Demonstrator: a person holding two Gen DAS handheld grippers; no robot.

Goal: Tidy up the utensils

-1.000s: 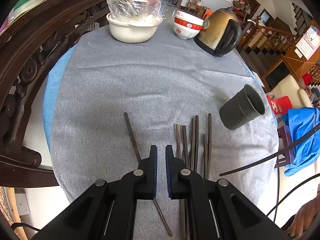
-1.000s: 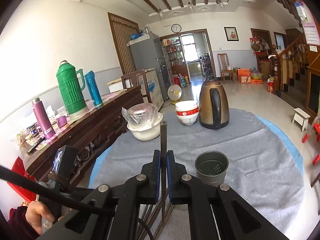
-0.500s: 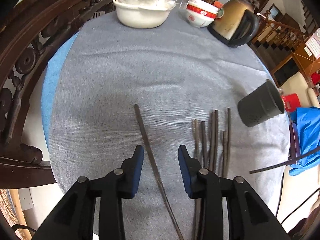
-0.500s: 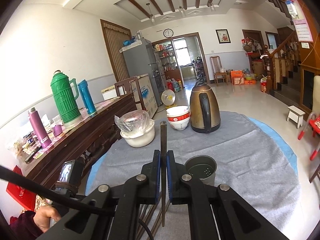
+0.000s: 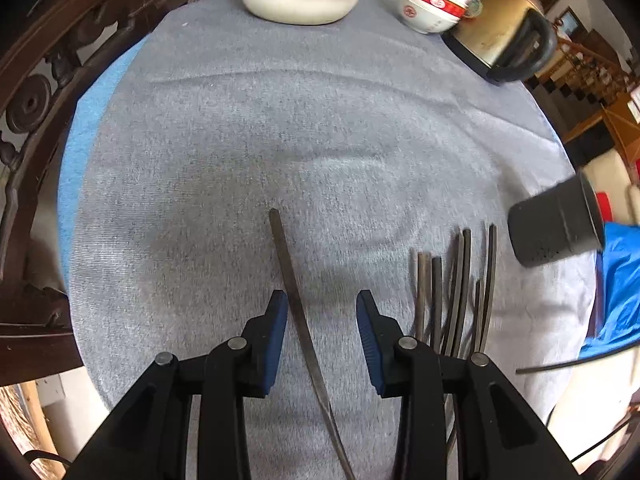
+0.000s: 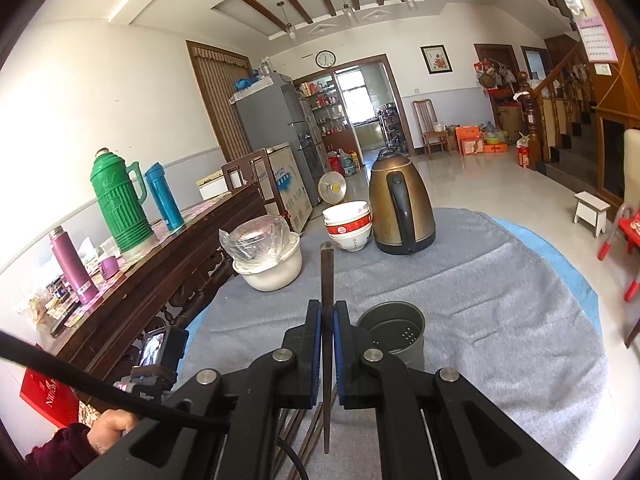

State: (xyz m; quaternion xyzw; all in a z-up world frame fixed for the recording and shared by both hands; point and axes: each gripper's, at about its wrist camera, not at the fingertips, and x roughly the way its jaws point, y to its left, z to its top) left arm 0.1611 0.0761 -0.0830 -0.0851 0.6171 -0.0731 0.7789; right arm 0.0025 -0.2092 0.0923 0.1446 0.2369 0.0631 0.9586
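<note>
Chopsticks are the matter on this grey cloth: one lone chopstick lies flat, running from about twelve o'clock down toward six in the left wrist view, between the parted blue pads of the left gripper, nearer the left pad, neither pad pressing on it; a loose bunch of chopsticks lies side by side at three o'clock of that gripper; the dark grey holder cup sits further out toward two o'clock, near the cloth's edge; the right gripper is clenched on a single held chopstick, which stands upright between its jaws, thick end toward twelve o'clock; in that view the cup stands upright just at three o'clock of the fingers; a brass kettle, stacked red-and-white bowls and a covered white bowl stand at the cloth's far edge.
</note>
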